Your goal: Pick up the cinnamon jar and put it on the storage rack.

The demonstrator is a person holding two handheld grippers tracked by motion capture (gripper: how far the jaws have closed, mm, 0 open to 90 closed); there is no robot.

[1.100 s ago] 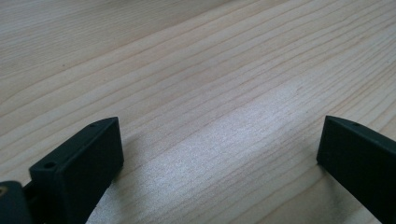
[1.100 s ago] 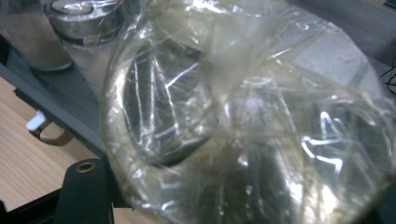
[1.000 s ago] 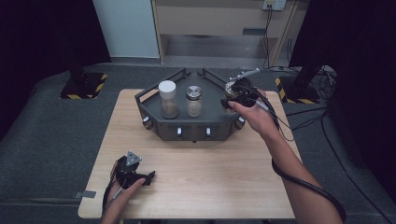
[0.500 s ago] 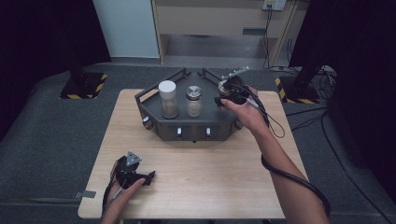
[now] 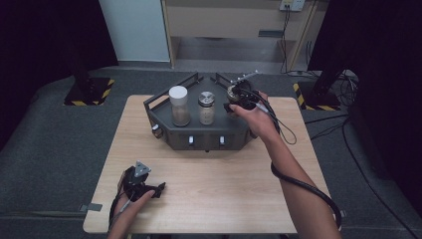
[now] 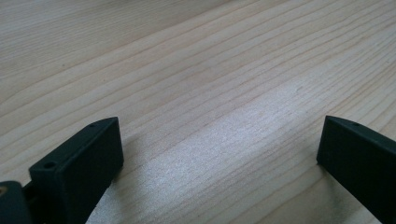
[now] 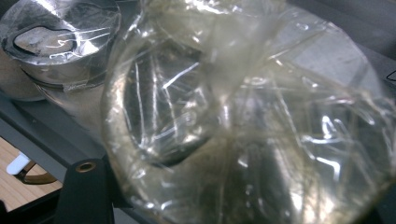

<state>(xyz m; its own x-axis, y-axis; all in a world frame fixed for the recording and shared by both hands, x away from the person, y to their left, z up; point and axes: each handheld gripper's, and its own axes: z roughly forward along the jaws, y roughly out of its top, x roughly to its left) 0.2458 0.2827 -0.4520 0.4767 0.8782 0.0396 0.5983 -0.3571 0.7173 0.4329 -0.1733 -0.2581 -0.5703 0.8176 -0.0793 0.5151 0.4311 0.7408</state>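
Our right claw (image 5: 238, 97) is clamped on a wrapped jar (image 7: 243, 121) over the tray (image 5: 164, 99); slick wrap could slip. Our left claw (image 6: 219, 154) rests apart.

A jar wrapped in crinkled clear film (image 7: 243, 121) sits clamped in the right gripper (image 5: 238, 99) over the dark tray's (image 5: 199, 142) right end, at three o'clock from the silver-lidded jar (image 5: 206, 107)
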